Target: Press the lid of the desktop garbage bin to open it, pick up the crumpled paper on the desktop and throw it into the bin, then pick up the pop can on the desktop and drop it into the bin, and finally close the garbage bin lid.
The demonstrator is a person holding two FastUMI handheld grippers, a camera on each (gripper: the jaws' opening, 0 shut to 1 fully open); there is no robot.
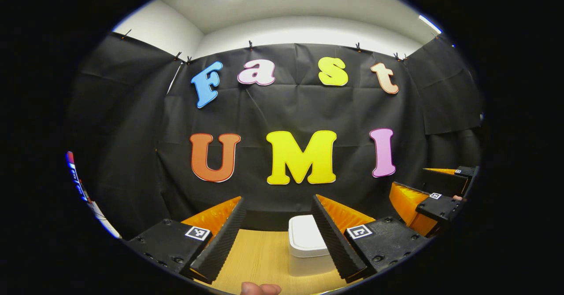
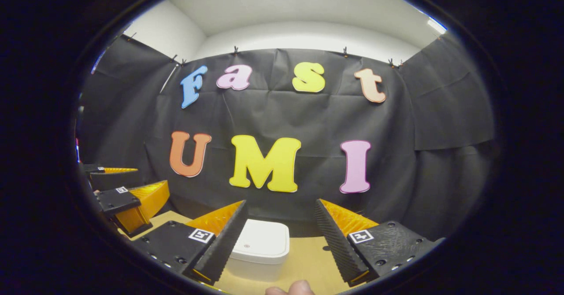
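Both grippers are held above the worktop (image 1: 260,255), facing the black cloth wall (image 1: 299,114) of the booth.

Left gripper (image 1: 275,237): jaws spread wide, nothing between them touching either finger. Through the gap, the white bin (image 1: 306,246) stands on the wooden worktop, lid down and flat. In the left gripper view the bin sits toward the right-hand finger, whose ribbed inner face overlaps its right edge; whether finger and bin touch, cannot tell. A fingertip (image 1: 260,289) of the person's hand shows at the bottom edge.

Right gripper (image 2: 280,237): jaws also spread wide, holding nothing. In the right gripper view the bin (image 2: 260,248) lies behind the left-hand finger, which covers part of its left side; lid shut, with a small mark near its centre. Bare worktop (image 2: 308,255) runs to the right of the bin. A fingertip (image 2: 295,288) of the person shows at the bottom edge.

Each gripper is seen from the other: the right gripper (image 1: 434,198) at the far right of the left gripper view, the left gripper (image 2: 128,196) at the far left of the right gripper view, both with fingers apart.

White wall and ceiling (image 2: 299,13) show above the cloth.
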